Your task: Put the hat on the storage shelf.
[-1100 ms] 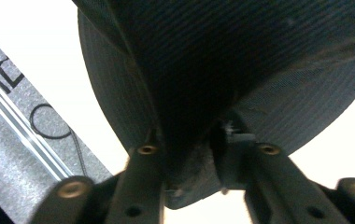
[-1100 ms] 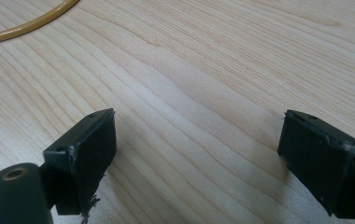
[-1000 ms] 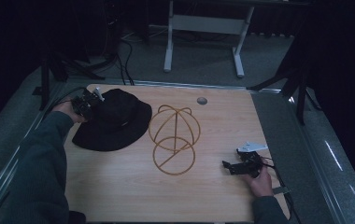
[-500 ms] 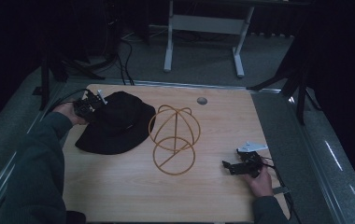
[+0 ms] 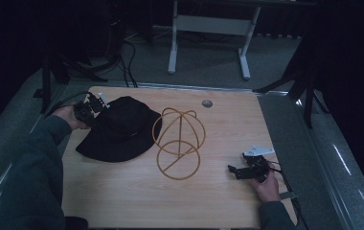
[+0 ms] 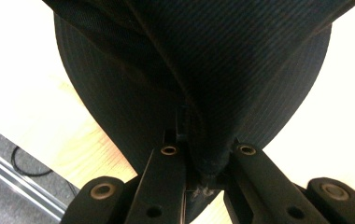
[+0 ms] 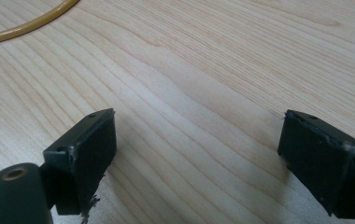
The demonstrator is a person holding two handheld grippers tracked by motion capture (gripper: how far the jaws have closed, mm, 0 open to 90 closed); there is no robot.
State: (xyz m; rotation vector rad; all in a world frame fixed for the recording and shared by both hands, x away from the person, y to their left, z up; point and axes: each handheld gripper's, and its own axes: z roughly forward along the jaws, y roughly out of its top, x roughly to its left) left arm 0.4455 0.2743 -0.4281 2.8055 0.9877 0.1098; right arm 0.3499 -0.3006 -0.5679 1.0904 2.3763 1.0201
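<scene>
A black bucket hat (image 5: 118,132) lies on the left half of the wooden table (image 5: 218,201), its far brim lifted. My left gripper (image 5: 93,108) is at the hat's far-left edge, shut on the hat's brim; in the left gripper view the dark fabric (image 6: 203,84) is pinched between the two jaws of that gripper (image 6: 207,161). A golden wire hat stand (image 5: 177,143) stands mid-table, just right of the hat. My right gripper (image 5: 235,171) rests low at the table's right front, open, with bare wood between its fingers (image 7: 87,154). The stand's ring (image 7: 26,23) shows at the top left of the right gripper view.
A small round grey grommet (image 5: 207,103) sits in the tabletop near the far edge. A metal frame stand (image 5: 209,28) and cables (image 5: 127,52) are on the floor beyond the table. Grey rails run along both sides.
My left gripper has lifted and pulled the hat's far brim slightly, so the hat has shifted a little toward the stand. The right gripper has stayed still.
</scene>
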